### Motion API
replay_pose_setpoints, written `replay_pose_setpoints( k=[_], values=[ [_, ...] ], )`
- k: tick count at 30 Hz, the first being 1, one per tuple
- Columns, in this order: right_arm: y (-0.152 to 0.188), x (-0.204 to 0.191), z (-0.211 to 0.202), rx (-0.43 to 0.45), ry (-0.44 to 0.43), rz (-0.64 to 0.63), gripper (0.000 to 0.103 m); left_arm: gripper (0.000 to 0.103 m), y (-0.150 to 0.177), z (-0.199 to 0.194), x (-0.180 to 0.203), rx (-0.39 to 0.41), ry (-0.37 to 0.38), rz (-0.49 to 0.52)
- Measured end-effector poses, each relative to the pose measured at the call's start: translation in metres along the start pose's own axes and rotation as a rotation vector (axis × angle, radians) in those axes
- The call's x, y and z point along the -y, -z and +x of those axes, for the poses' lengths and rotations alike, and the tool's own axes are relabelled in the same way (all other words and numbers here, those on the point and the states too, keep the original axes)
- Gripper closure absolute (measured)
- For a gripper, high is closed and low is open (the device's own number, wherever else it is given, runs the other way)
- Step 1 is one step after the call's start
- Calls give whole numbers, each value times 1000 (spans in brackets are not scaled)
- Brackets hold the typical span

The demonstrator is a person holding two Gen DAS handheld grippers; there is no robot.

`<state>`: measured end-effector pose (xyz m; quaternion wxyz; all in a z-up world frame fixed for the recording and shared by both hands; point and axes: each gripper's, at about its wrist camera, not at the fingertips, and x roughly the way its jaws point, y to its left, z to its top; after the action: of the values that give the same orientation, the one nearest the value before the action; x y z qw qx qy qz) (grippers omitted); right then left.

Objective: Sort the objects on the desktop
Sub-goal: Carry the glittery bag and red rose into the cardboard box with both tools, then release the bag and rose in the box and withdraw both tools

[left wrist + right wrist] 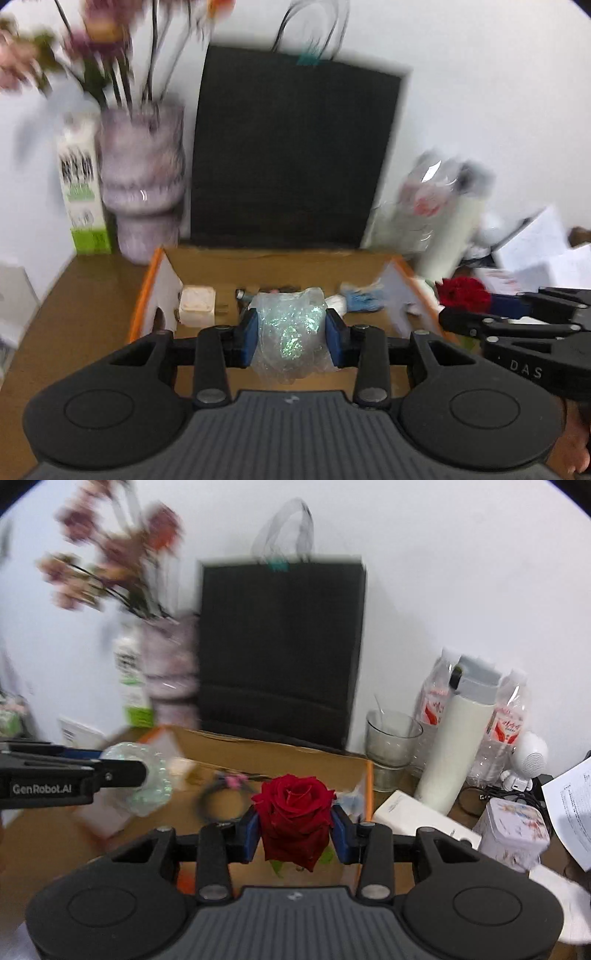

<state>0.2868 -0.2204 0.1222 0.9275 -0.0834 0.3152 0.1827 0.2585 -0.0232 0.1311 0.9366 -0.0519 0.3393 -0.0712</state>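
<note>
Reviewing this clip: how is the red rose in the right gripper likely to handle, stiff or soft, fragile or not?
The red rose, held between the right gripper's blue pads, looks soft: its layered petals would probably bruise or crush under a firm squeeze. It seems light for its size, being only a bloom with a few leaves. With no flat base in view, it would likely tip or roll once set in the cardboard box.

Black bag [295, 155] beside flower vase [142, 184]

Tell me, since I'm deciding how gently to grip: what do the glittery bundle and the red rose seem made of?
Crinkled clear glittery bundle: seemingly thin plastic film, glossy, with iridescent green flecks and creases. Deep red rose: matte, velvety layered petals, either real or fabric; the look cannot settle which. Open brown box: dull cardboard.
</note>
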Motion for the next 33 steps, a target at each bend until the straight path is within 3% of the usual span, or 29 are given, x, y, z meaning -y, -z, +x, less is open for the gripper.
replay_pose_setpoints(
  k=[1, 3, 8, 11, 13, 15, 18, 26, 33],
  values=[
    [-7, 1, 22, -41, 7, -7, 65, 65, -7, 20, -1, -33, 12, 2],
    [-16, 1, 63, -120, 35, -47, 65, 65, -15, 56, -3, -67, -39, 2],
    [-18, 7, 138, -282, 9, -33, 65, 64, -17, 125, -13, -183, -86, -7],
    [-15, 3, 160, -314, 39, -62, 62, 55, -19, 144, -16, -219, -65, -18],
    [-18, 3, 166, -324, 56, -64, 58, 41, -22, 147, -14, -220, -59, -22],
    [-17, 4, 158, -312, 37, -43, 50, 26, -25, 143, -11, -217, -60, -4],
    [-24, 4, 137, -259, 37, -39, 35, 20, -26, 123, -10, -192, -54, 2],
    [-41, 7, 67, -184, -23, 86, 31, 10, -41, 56, -15, -141, -132, -37],
    [-20, -10, 11, -123, -58, 106, 24, 4, -10, -6, -12, -109, -204, -10]
  ],
)
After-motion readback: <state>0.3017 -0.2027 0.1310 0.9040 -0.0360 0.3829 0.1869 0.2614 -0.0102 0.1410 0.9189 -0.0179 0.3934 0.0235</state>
